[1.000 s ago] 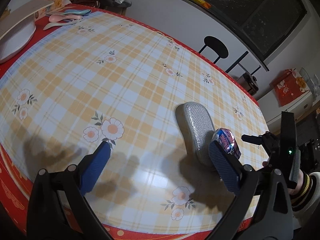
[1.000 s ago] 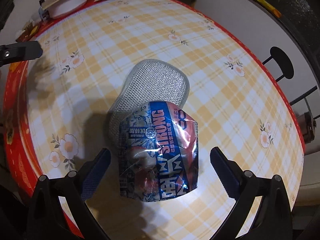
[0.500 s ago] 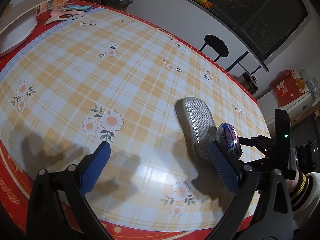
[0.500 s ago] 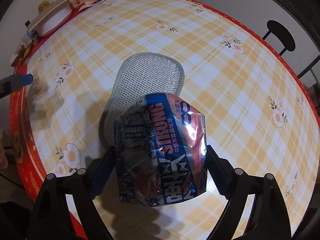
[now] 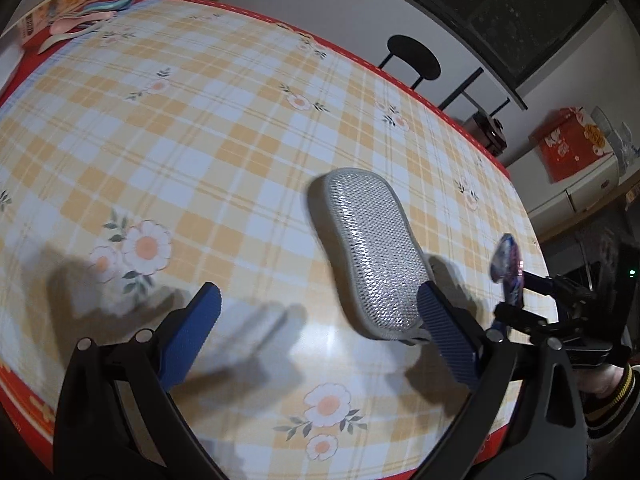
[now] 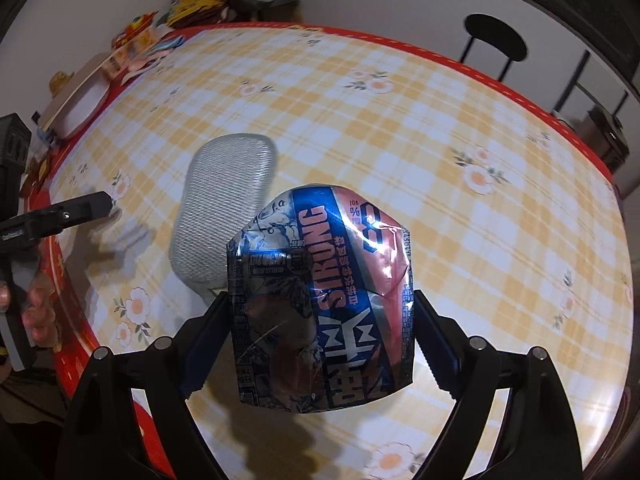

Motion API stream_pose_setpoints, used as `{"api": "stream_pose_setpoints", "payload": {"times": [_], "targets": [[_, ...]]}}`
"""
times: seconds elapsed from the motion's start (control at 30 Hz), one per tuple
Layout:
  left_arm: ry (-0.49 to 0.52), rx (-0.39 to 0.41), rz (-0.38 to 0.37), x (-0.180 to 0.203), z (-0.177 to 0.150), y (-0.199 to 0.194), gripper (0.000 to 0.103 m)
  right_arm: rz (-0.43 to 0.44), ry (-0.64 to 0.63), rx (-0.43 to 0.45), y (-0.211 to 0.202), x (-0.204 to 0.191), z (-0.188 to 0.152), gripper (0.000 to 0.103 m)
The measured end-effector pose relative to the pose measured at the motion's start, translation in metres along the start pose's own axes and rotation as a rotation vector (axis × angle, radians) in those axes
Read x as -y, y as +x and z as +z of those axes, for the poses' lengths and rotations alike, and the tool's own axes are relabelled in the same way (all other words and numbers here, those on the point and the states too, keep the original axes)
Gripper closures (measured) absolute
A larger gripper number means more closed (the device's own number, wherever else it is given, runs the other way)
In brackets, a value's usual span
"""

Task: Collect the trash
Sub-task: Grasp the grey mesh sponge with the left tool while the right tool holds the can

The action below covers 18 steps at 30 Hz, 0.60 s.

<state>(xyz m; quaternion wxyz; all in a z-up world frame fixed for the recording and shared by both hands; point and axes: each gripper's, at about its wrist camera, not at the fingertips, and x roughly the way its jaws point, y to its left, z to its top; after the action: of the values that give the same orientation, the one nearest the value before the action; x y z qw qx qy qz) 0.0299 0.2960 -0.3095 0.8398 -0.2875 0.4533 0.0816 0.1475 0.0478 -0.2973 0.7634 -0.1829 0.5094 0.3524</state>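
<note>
Right wrist view: right gripper (image 6: 320, 328) jaws, wide apart a second ago, now clamp crushed blue-and-silver drink can (image 6: 320, 300), lifted off checked tabletop (image 6: 440, 160); left gripper (image 5: 318, 332) jaws apart.

Crushed drink can (image 6: 320, 300), flattened almost to sheet, shiny and dented all over. Blue band down middle with "STRONG" in white letters, pinkish-red panel on one side, black-and-white comic-style print on other. Label reads sideways from right wrist view. Can sits up off checked tablecloth, squeezed at both side edges, broad face toward that camera, casting shadow below. From left wrist view same can (image 5: 508, 270) shows edge-on as thin blue-pink sliver, far right, near table edge.
</note>
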Motion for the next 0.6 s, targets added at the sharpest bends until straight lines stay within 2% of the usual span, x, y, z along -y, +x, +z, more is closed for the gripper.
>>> {"api": "stream_pose_setpoints", "payload": {"times": [0.23, 0.43, 0.6], "targets": [[0.030, -0.024, 0.005, 0.028, 0.010, 0.033, 0.007, -0.044, 0.095, 0.035, -0.023, 0.043, -0.022, 0.017], [0.046, -0.017, -0.009, 0.042, 0.017, 0.036, 0.007, -0.063, 0.159, 0.036, -0.030, 0.068, -0.038, 0.017], [0.044, -0.011, -0.006, 0.044, 0.017, 0.030, 0.007, -0.053, 0.152, 0.048, -0.034, 0.070, -0.038, 0.017]]}}
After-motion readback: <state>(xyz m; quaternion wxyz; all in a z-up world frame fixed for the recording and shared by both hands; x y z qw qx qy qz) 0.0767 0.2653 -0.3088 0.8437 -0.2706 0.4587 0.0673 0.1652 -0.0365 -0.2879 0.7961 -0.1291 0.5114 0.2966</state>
